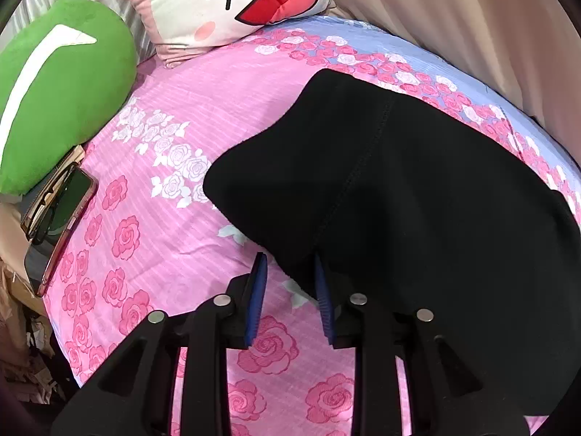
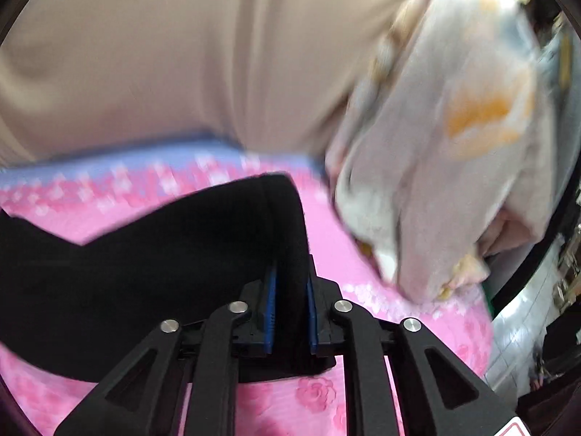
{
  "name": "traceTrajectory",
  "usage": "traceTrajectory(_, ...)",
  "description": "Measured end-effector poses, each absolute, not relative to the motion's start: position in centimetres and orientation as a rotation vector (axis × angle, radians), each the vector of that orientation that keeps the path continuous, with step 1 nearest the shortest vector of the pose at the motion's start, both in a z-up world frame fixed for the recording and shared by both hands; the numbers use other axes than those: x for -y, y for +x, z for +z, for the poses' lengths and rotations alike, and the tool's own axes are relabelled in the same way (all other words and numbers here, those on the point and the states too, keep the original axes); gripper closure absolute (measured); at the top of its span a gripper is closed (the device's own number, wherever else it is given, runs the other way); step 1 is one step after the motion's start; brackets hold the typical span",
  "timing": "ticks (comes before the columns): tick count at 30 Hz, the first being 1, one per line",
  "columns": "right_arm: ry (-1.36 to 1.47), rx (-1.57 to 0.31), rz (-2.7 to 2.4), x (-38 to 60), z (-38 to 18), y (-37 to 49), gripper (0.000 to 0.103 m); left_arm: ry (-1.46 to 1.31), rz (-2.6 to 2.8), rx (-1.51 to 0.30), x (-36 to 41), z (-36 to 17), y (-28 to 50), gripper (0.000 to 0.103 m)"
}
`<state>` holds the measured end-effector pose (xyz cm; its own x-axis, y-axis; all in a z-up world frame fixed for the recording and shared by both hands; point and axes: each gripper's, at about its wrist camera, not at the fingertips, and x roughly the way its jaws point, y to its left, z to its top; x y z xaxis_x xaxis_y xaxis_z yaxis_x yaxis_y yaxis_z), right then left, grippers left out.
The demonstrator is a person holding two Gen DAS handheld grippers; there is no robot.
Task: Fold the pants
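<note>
Your right gripper [image 2: 290, 283] is clamped on a thick fold of the black pants [image 2: 152, 276]: the blue pads press the cloth from both sides, so you have the edge you need to carry it over. That view is smeared with motion, which fits a hand travelling across the bed.

Your left gripper [image 1: 290, 272] stands partly apart at the near corner of the black pants [image 1: 399, 189]. One blue pad touches or sits under the cloth edge, the other stands clear over the sheet, so nothing is pinched there; it looks placed to pin or catch that corner while the other side folds.

The pants lie spread on the pink rose-print bedsheet [image 1: 203, 83], away from the green cushion [image 1: 58, 94], the cartoon-face pillow [image 1: 203, 3] and the phone [image 1: 61, 225] at the bed's edge.

No brand, label or readable writing shows anywhere; the pillow carries only a drawn face.
</note>
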<state>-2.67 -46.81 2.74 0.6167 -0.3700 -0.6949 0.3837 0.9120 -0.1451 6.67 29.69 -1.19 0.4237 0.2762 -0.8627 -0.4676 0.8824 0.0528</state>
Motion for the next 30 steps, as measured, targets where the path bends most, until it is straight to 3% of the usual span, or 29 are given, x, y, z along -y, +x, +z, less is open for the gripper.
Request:
traceTrajectory(3, 0.006, -0.958, -0.528, 48.4, -2.3, -1.4, 0.089, -0.174, 0.484, -1.031, -29.2, -1.3, 6.8, 0.076)
traceTrajectory(5, 0.033, -0.889, -0.52, 47.3, -1.4, -3.2, 0.081, -0.154, 0.497, -1.033, -29.1, -1.1, 6.7, 0.069)
traceTrajectory(6, 0.049, -0.834, -0.501, 46.0, 0.0, -4.2, 0.073, -0.171, 0.503, -1.023, -29.3, -0.6, 6.2, 0.068)
traceTrajectory(7, 0.046, -0.813, -0.479, 44.9, 0.8, -4.7, 0.072, -0.201, 0.492, -1.005, -29.4, 0.0, 5.7, 0.068)
traceTrajectory(10, 0.018, -0.752, -0.331, 39.7, 3.7, -4.5, 0.072, -0.275, 0.463, -0.915, -29.1, 2.8, 4.2, 0.068)
traceTrajectory(13, 0.054, -0.732, -0.076, 33.3, 5.0, -2.2, 0.072, -0.25, 0.433, -0.83, -27.1, 5.2, 4.2, 0.062)
traceTrajectory(18, 0.003, -0.775, 0.212, 21.7, 3.2, 2.9, 0.072, -0.205, 0.157, -0.895, -20.6, 5.7, 9.6, 0.06)
traceTrajectory(20, -0.069, -0.782, 0.25, 18.8, 2.4, 3.5, 0.072, -0.164, 0.058, -0.944, -17.4, 5.0, 12.1, 0.046)
traceTrajectory(21, -0.066, -0.792, 0.258, 18.4, 2.1, 3.6, 0.072, -0.136, 0.038, -0.947, -16.0, 4.7, 13.0, 0.035)
traceTrajectory(22, -0.048, -0.802, 0.259, 18.4, 1.8, 3.6, 0.072, -0.084, 0.013, -0.956, -14.1, 4.3, 14.3, 0.032)
traceTrajectory(29, 0.029, -0.834, 0.059, 25.2, 1.6, 1.5, 0.072, -0.049, -0.052, -1.021, -8.6, 2.1, 19.0, 0.029)
traceTrajectory(30, 0.039, -0.827, 0.002, 27.1, 2.0, 0.9, 0.068, -0.057, -0.07, -1.017, -8.4, 2.1, 18.9, 0.025)
